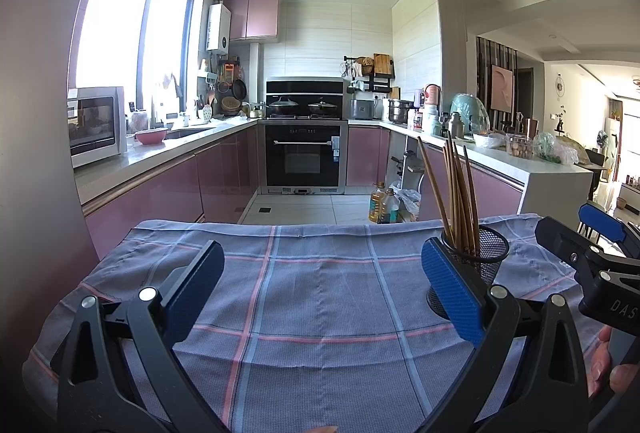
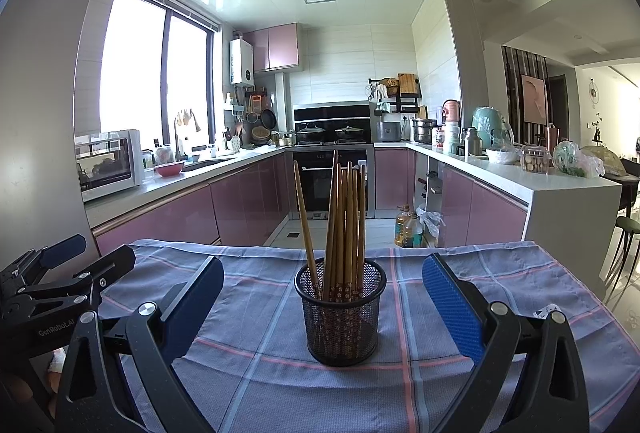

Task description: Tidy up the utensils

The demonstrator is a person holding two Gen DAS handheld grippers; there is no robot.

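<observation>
A black mesh cup stands upright on the checked cloth, holding several brown chopsticks that lean apart. My right gripper is open, its blue pads on either side of the cup and apart from it. In the left wrist view the same cup with chopsticks sits partly behind the right pad. My left gripper is open over bare cloth, left of the cup. Each gripper shows at the edge of the other's view: right gripper, left gripper.
The cloth-covered table ends at its far edge; beyond it lies the kitchen floor, an oven and pink cabinets. Oil bottles stand on the floor. A white counter runs on the right. A hand shows low right.
</observation>
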